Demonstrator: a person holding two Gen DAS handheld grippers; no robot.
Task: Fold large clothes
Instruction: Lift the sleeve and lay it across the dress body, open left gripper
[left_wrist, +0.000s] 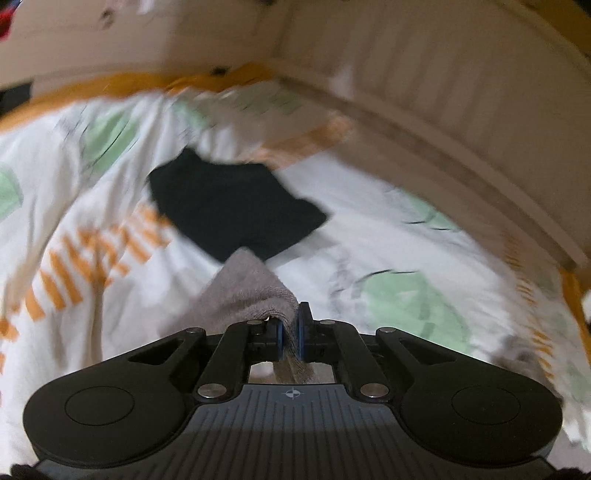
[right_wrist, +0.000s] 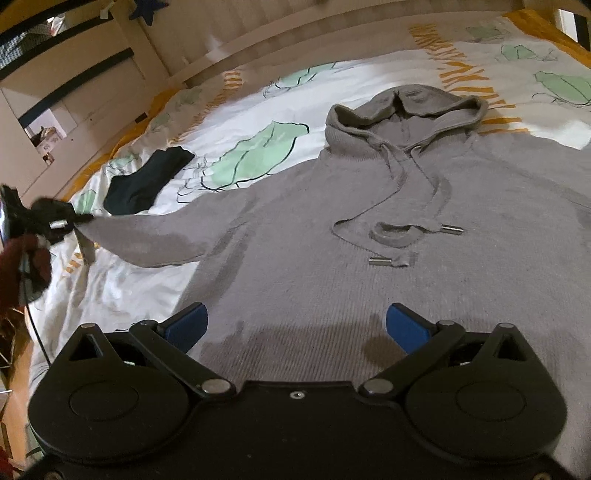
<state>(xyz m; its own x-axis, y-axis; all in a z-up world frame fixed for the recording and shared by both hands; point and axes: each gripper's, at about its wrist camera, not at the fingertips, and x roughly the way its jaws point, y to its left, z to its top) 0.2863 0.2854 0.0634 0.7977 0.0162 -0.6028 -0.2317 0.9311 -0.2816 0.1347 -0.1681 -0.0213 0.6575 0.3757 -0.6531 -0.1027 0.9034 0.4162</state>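
Observation:
A grey hoodie (right_wrist: 332, 229) lies face up on the bed, its hood (right_wrist: 406, 110) toward the far side and its drawstrings loose on the chest. My left gripper (left_wrist: 290, 332) is shut on the cuff of the hoodie's sleeve (left_wrist: 247, 288). In the right wrist view the left gripper (right_wrist: 79, 218) holds that sleeve (right_wrist: 155, 236) stretched out to the left, just above the bed. My right gripper (right_wrist: 295, 325) is open and empty over the hoodie's lower body.
The bed has a white cover (right_wrist: 258, 110) with green leaf and orange stripe prints. A dark folded garment (right_wrist: 144, 184) lies beyond the sleeve, also in the left wrist view (left_wrist: 229, 210). A pale wooden bed frame (left_wrist: 443, 110) runs along the far side.

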